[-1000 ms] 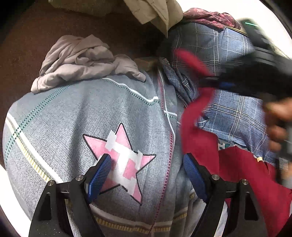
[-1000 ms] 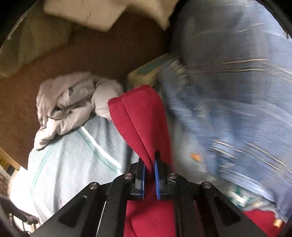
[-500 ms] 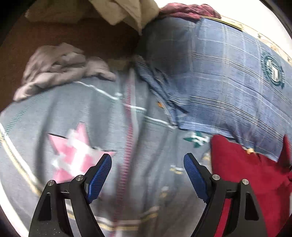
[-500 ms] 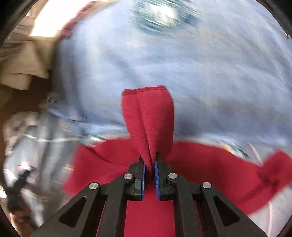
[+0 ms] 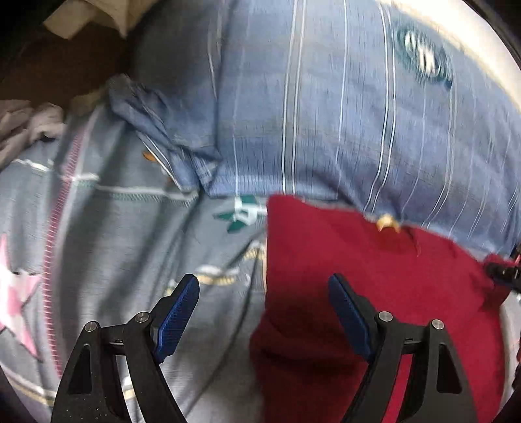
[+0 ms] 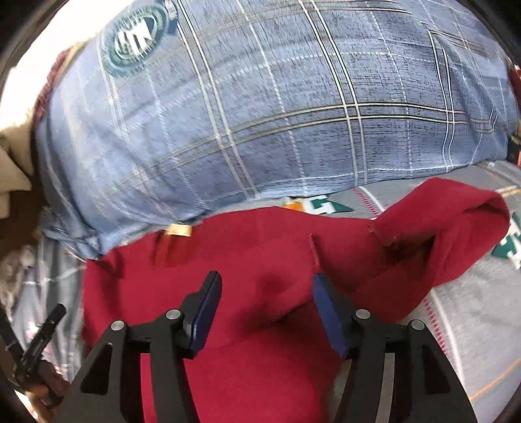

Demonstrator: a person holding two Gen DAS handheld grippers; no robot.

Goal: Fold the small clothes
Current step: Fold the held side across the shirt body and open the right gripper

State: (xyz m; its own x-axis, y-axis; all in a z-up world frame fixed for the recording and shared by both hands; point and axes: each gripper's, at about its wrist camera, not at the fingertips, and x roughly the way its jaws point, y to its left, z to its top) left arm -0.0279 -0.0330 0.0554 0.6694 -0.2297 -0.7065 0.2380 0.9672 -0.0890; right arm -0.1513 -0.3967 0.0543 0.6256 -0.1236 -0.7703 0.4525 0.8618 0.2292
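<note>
A red garment (image 5: 374, 276) lies on a grey patterned bedsheet (image 5: 130, 244), its far edge against a blue plaid pillow (image 5: 325, 114). In the right wrist view the red garment (image 6: 260, 260) spreads below the gripper, with one sleeve (image 6: 449, 234) folded out to the right. My left gripper (image 5: 263, 312) is open and empty, hovering over the garment's left edge. My right gripper (image 6: 267, 309) is open and empty, just above the middle of the garment.
The blue plaid pillow (image 6: 260, 104) fills the far side. A crumpled grey cloth (image 5: 29, 127) lies at the far left, beige cloth (image 5: 75, 19) behind it. The left gripper's tip (image 6: 42, 338) shows at the lower left of the right wrist view.
My right gripper has opened and let go of the red fold, which now lies flat. My left gripper has swung right, over the garment's left edge.
</note>
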